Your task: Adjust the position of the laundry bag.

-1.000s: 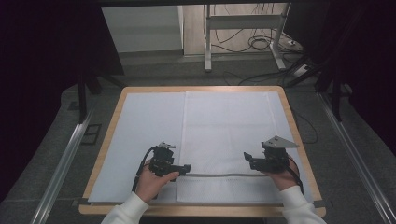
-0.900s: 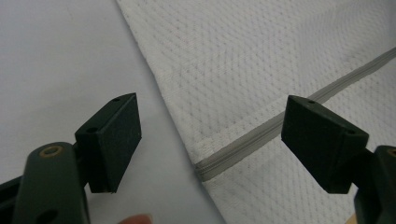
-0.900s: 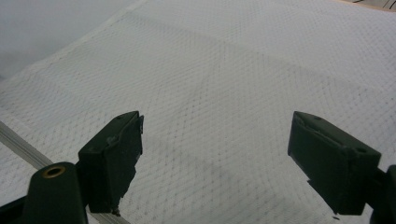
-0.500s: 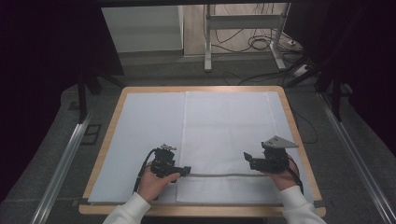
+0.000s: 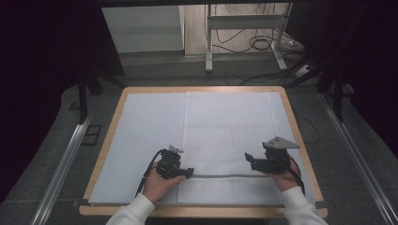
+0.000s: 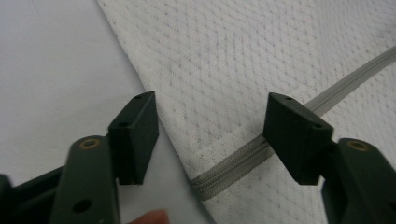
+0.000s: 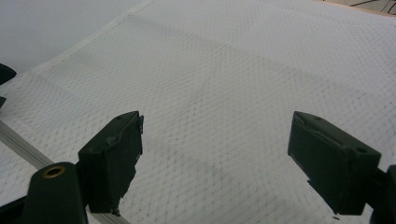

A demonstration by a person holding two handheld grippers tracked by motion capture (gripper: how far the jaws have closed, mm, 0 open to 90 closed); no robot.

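**Sam:** Left gripper (image 5: 190,171) sits at seven o'clock on the table. Its two black jaws have just been closing, but they have a gap between them and they pinch nothing. The end of the thin grey zipper strip (image 6: 243,156) lies between them.

**Mia:** Where is the zipper?

**Sam:** It runs along the near part of the white bumpy cloth cover (image 5: 230,126), from the left gripper across to the right gripper (image 5: 247,158) at five o'clock.

**Mia:** And that right one?

**Sam:** Its jaws are spread wide over the cloth. It holds nothing.

**Mia:** How do we do this bit well?

**Sam:** I think the job is to grab the zipper end. Keep the left gripper low and straight over the strip. Close slowly, so the pads catch the zipper and the cloth edge together and do not slip off the corner. The right one could press the cloth flat so it does not bunch up.

**Mia:** What is under the cloth?

**Sam:** A pale smooth sheet (image 5: 141,126) on a wooden-edged table (image 5: 117,108). It looks slippery, so the cloth may slide.

**Mia:** And the room?

**Sam:** Dark at nine and three o'clock. At twelve o'clock are a metal stand (image 5: 244,23) and loose cables (image 5: 263,44) on the floor.
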